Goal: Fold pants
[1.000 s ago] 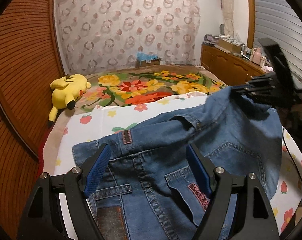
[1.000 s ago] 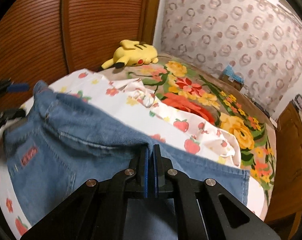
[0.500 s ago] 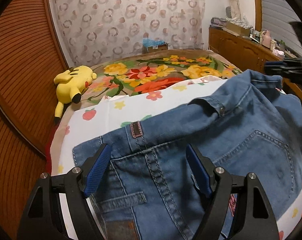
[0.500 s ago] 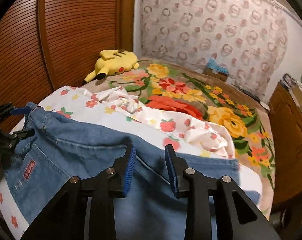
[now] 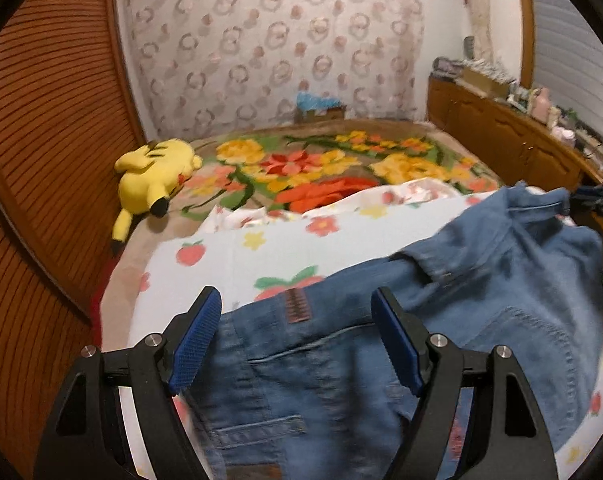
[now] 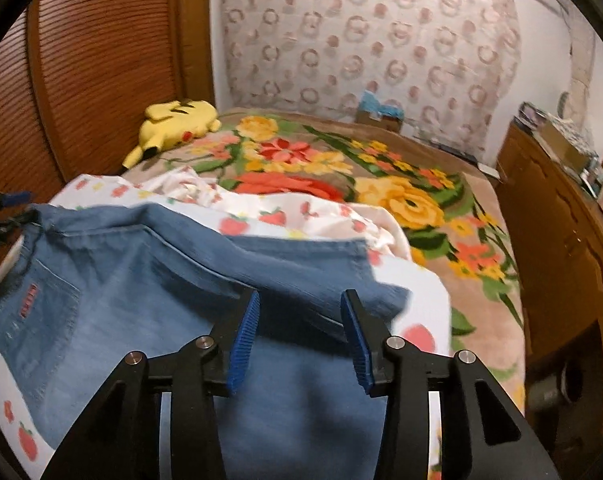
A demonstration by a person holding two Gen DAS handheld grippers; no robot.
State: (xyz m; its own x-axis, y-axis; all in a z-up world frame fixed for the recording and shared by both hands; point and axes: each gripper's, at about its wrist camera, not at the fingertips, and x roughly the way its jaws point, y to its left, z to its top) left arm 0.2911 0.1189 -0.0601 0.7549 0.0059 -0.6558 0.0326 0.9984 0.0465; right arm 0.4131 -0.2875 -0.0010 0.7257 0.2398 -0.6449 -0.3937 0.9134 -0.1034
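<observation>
blue denim pants (image 5: 441,320): spread on strawberry-print sheet (image 5: 237,256) on bed. left tongs (image 5: 297,344): wide open, empty, above waistband. right tongs (image 6: 297,332): just been opening, pads clear of the fabric.

Right tongs (image 6: 297,330), just opening, hover over jeans (image 6: 141,280).

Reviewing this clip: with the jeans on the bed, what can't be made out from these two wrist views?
- Jeans legs: cut off by the bottom edge and hidden behind the left tongs and right tongs, both views.
- Red pocket label: too blurred to read, right wrist view.
- Items on the wooden cabinet: small and blurred, left wrist view.
</observation>
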